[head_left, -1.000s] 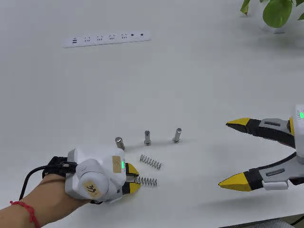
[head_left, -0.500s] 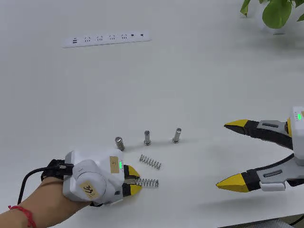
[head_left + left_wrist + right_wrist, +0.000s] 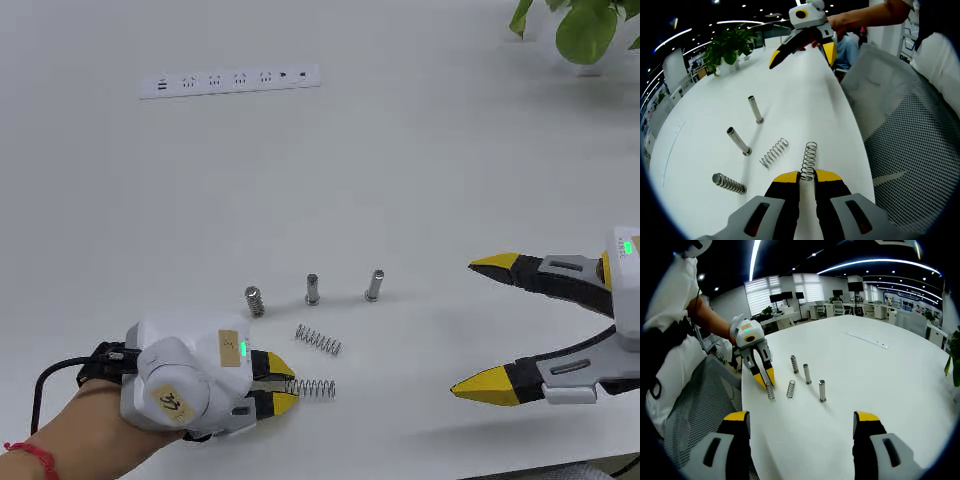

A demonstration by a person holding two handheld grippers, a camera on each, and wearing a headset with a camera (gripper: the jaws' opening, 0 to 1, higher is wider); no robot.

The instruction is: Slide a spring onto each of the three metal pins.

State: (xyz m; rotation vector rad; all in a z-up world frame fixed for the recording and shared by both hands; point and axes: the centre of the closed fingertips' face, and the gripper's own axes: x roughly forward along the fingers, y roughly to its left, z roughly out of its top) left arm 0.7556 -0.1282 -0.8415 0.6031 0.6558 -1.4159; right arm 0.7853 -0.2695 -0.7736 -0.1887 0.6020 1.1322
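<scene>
Three metal pins stand in a row on the white table: the left pin (image 3: 254,300) carries a spring, the middle pin (image 3: 312,289) and right pin (image 3: 375,285) are bare. A loose spring (image 3: 318,340) lies just in front of them. My left gripper (image 3: 279,384) is shut on the end of a second spring (image 3: 311,387), which sticks out from its yellow tips (image 3: 807,175); the spring (image 3: 809,160) lies along the table. My right gripper (image 3: 485,325) hangs wide open at the right, holding nothing, well away from the pins (image 3: 821,390).
A white power strip (image 3: 230,80) lies at the far side of the table. A potted plant (image 3: 580,25) stands at the far right corner. The table's near edge runs just below both grippers. A mesh chair (image 3: 900,125) sits beside the table.
My left gripper has drawn back a little toward the near left edge with the spring in its tips. The right gripper has barely shifted.
</scene>
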